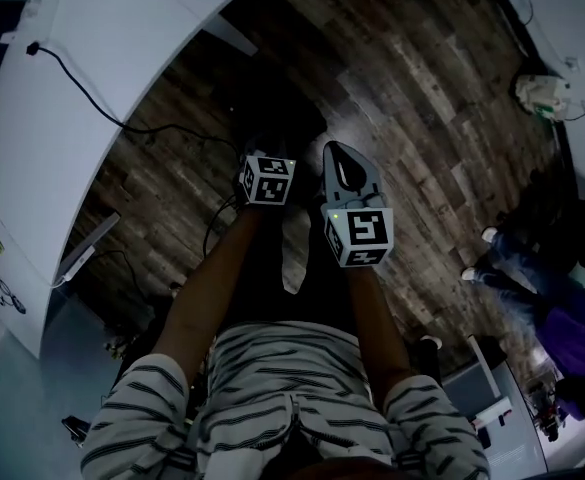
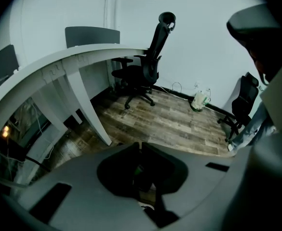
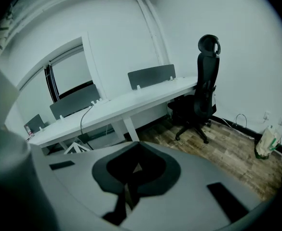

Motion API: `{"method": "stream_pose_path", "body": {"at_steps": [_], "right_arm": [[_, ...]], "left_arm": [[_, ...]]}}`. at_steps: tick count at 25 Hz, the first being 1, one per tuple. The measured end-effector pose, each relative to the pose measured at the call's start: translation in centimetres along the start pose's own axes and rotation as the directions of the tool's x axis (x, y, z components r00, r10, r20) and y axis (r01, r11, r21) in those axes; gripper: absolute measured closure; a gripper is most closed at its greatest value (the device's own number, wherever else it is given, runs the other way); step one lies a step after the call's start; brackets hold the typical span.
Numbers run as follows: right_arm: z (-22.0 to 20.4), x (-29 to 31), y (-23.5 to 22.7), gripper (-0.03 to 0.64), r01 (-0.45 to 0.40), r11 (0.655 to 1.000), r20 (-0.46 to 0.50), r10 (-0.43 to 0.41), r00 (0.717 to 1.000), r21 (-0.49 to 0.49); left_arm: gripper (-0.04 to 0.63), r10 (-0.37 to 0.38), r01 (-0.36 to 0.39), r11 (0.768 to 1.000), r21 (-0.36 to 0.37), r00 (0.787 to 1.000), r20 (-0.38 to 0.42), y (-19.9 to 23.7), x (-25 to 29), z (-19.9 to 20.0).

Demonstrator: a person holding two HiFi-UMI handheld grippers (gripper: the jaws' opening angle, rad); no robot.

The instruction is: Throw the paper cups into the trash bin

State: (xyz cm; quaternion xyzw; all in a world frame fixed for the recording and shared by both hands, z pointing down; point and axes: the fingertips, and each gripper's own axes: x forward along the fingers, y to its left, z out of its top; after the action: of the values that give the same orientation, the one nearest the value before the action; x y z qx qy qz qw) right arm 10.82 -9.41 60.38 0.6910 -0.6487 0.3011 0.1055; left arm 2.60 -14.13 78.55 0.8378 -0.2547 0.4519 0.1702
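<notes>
**Left tongs** (image 2: 141, 146): narrow, tips meeting along a thin seam. No cup shows between them. A small greenish patch sits deep in the throat; I cannot tell what it is.

**Right tongs** (image 3: 138, 144): also narrow, tips together and carrying nothing.

**Paper cups, trash bin:** not found in any view, neither ahead of, below nor beside either pair.

**Worktop** (image 1: 92, 88): white and curved, off to the left of the left tongs. A black cable (image 1: 72, 76) trails across it and down toward the floor (image 1: 422, 118).

**Office chair** (image 3: 201, 100): well ahead of both pairs, near the wall.

**White bag** (image 2: 200, 100): on the floor beyond the chair, far ahead and to the right. Its contents cannot be made out.

**Second person** (image 1: 532, 278): stands well to the right of the right tongs.

**Hazards, as judged:**
- Both pairs are closed, so reaching for a cup without opening first would likely knock it over or push it away.
- A paper wall is thin, and a hard squeeze would probably crush it or flick it loose.
- With no bin located, a throw could land on the floor.
- The cable near the feet could snag a step.
- A swing to the right could come close to the bystander.
</notes>
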Motion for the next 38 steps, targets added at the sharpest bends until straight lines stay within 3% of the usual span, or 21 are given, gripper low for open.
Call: {"method": "stream_pose_path", "body": {"at_steps": [5, 11, 19, 22, 29, 38], "right_arm": [[2.4, -1.1, 1.3, 0.607, -0.029, 0.999, 0.015, 0.030, 0.999, -0.035], [5.2, -2.7, 1.4, 0.607, -0.036, 0.999, 0.044, 0.037, 0.998, -0.041], [8.0, -5.4, 2.2, 0.607, -0.048, 0.998, 0.083, 0.051, 0.995, -0.040], [9.9, -6.2, 2.9, 0.607, -0.063, 0.997, 0.112, 0.068, 0.991, -0.047], [16.1, -9.5, 5.3, 0.607, -0.097, 0.987, 0.215, 0.124, 0.969, -0.129], [19.6, -12.2, 8.0, 0.607, -0.128, 0.972, 0.282, 0.180, 0.942, -0.195]], "left_arm": [[0.571, 0.033, -0.029, 0.997, -0.065, 0.998, 0.051, 0.9, -3.6, 2.4], [0.572, 0.046, -0.036, 0.996, -0.085, 0.993, 0.110, 0.7, -7.7, 5.4], [0.572, 0.078, -0.045, 0.989, -0.140, 0.967, 0.244, 1.4, -14.9, 11.1], [0.572, 0.078, -0.040, 0.991, -0.125, 0.947, 0.312, 1.1, -17.8, 13.7], [0.572, 0.088, -0.036, 0.992, -0.119, 0.875, 0.476, 0.3, -25.7, 18.5], [0.572, 0.083, -0.029, 0.994, -0.102, 0.810, 0.580, -0.6, -32.1, 21.8]]}}
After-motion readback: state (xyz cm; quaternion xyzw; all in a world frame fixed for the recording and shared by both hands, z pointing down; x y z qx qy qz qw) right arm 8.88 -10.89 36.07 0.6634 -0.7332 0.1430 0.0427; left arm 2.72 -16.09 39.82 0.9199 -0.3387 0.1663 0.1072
